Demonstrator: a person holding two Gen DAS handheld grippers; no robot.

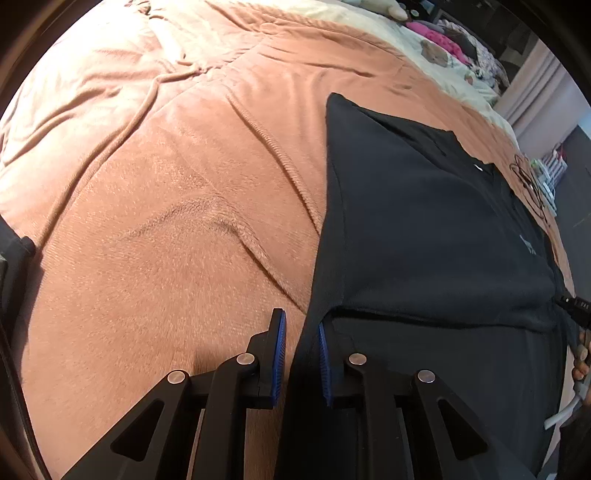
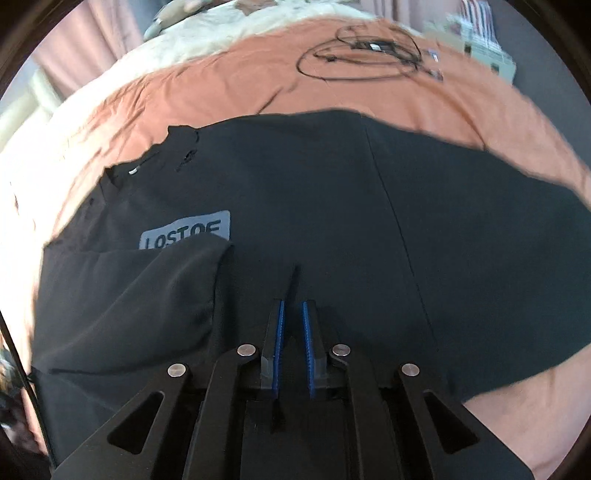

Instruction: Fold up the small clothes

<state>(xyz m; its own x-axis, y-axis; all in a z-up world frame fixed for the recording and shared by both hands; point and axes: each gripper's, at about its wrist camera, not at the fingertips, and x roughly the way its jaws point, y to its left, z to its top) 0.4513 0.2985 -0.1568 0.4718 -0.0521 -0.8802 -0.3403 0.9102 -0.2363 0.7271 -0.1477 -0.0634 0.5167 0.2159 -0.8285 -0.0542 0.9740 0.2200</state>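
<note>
A black T-shirt (image 1: pixel 424 221) lies spread on an orange blanket (image 1: pixel 166 184). Its left edge runs down between the blue pads of my left gripper (image 1: pixel 300 321), which is shut on that fabric. In the right wrist view the same shirt (image 2: pixel 332 184) fills the middle, with a grey label (image 2: pixel 186 230) partly covered by a folded-over flap (image 2: pixel 129 295). My right gripper (image 2: pixel 293 303) is shut on a raised ridge of the shirt's cloth pinched between its pads. A hand (image 1: pixel 581 354) shows at the right edge of the left wrist view.
A coiled black cable (image 2: pixel 362 51) lies on the blanket (image 2: pixel 221 74) beyond the shirt. Cream bedding (image 1: pixel 424 48) and a pink pile of clothes (image 1: pixel 439 35) sit at the far end. Wrinkled blanket stretches left of the shirt. Boxes (image 2: pixel 487 55) stand past the bed's edge.
</note>
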